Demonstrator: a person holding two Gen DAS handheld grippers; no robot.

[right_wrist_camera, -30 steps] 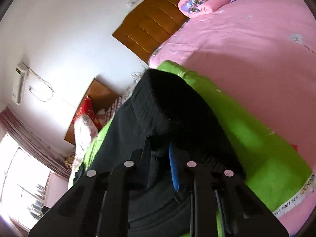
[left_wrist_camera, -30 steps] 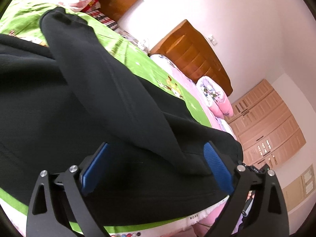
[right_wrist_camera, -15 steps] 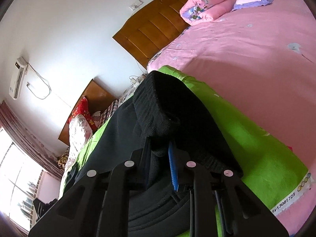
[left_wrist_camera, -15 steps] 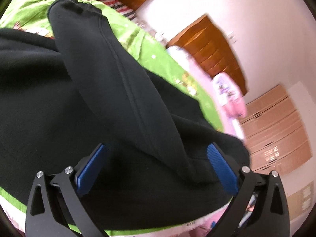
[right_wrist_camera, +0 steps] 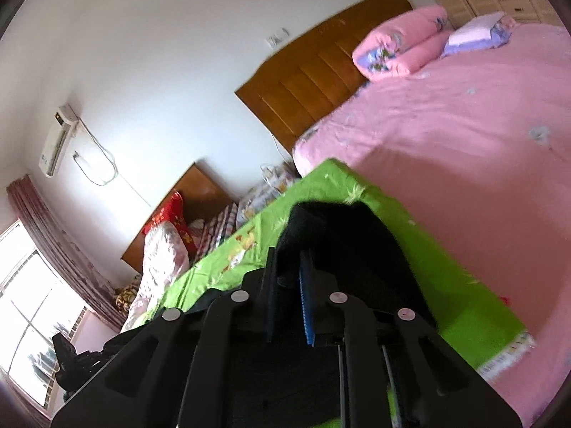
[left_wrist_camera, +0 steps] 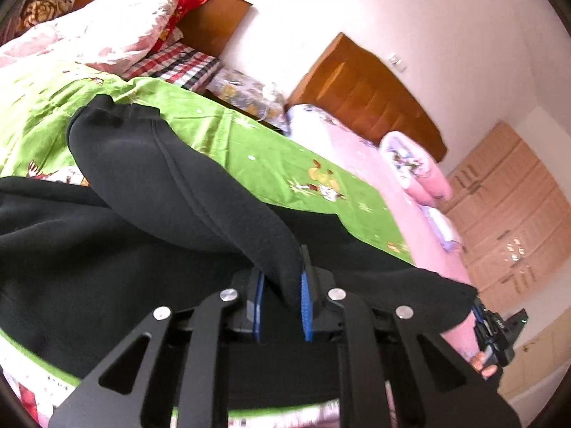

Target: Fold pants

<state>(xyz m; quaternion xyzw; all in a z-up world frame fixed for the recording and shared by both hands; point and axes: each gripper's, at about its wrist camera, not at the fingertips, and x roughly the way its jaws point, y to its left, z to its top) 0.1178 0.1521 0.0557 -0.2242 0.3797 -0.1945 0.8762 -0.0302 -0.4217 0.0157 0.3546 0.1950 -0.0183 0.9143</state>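
Left wrist pants (left_wrist_camera: pixel 107 256): black, spread across green sheet (left_wrist_camera: pixel 249 149), one fold raised
Left gripper (left_wrist_camera: pixel 280 297): clenched on that raised fold
Right gripper (right_wrist_camera: pixel 287 292): clamped on black pants cloth (right_wrist_camera: pixel 342 239)
Beyond: pink bed (right_wrist_camera: pixel 464 142), wooden headboard (right_wrist_camera: pixel 314 71)

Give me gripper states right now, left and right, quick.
Left gripper: closed on a fold of the black pants.
Right gripper: closed on the black pants' fabric too.

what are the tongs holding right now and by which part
Both hold the black pants: the left tongs pinch a raised fold of one leg, the right tongs pinch a bunched edge of the fabric.
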